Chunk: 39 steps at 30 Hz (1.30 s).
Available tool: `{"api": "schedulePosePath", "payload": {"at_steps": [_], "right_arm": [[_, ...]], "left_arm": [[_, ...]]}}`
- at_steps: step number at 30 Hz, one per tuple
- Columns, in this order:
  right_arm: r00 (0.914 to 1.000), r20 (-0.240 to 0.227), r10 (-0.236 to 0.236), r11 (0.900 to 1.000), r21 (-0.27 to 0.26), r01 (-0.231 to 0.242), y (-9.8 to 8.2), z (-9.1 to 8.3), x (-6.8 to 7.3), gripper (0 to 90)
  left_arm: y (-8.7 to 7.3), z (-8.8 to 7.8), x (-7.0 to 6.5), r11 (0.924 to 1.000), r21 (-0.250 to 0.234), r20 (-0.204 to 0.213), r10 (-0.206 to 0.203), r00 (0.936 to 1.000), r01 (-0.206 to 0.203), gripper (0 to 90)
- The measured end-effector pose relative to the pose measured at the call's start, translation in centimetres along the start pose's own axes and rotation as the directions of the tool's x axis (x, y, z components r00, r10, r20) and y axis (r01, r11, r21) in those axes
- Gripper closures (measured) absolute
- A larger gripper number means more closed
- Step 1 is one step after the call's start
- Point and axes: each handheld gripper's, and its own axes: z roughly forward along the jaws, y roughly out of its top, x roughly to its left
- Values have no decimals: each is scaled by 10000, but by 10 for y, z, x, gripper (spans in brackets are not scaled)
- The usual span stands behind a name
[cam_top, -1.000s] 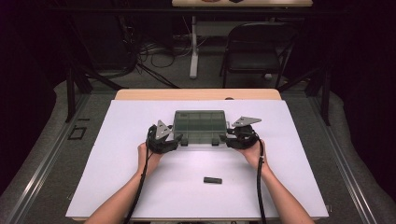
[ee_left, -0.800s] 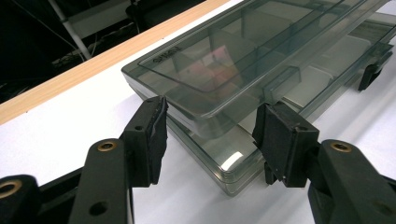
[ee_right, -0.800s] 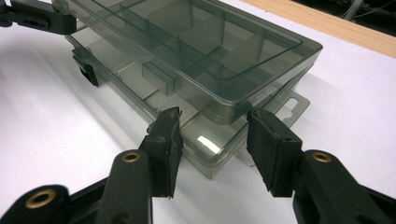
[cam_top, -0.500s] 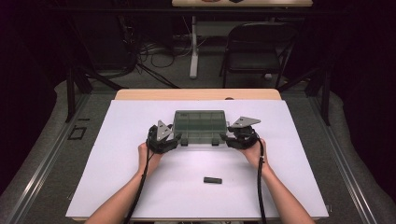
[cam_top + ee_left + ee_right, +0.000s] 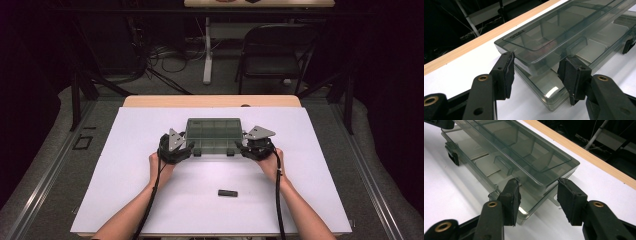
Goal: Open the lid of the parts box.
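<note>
Left gripper [image 5: 185,149] at the organiser box's [image 5: 214,131] left end, jaws half closed astride the lid's [image 5: 544,35] near corner, can't tell if gripping. Box unmoved since a second ago, lid ajar. Right gripper [image 5: 243,148] at the box's right end, jaws just closed slightly, contact unclear: lid lift looks barely started

Table [image 5: 150,200] with a white top and a bare wooden strip [image 5: 210,101] along its far edge. At frame centre lies a clear plastic compartment box [image 5: 214,133]; below it, right of centre, a small dark block [image 5: 227,193] lies apart.
</note>
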Motion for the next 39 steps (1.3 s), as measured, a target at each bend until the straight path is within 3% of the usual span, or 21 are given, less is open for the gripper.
{"api": "schedulePosePath", "payload": {"at_steps": [6,11,19,39], "right_arm": [[9999,110,0,10000,40,-1,1,0,-1,565],[9993,386,21,10000,31,-22,6,-1,-1,572],[9979,646,-81,9998,-199,94,15,1,-3,577],[9963,857,12,9997,-263,11,38,3,-17,653]], "left_arm": [[6,-2,4,9999,-53,-10,-120,9999,120,509],[9,-4,6,9999,113,-9,81,10000,-81,533],[14,-4,12,10000,6,96,40,9999,-41,567],[42,-2,37,10000,19,495,70,9988,-71,645]]}}
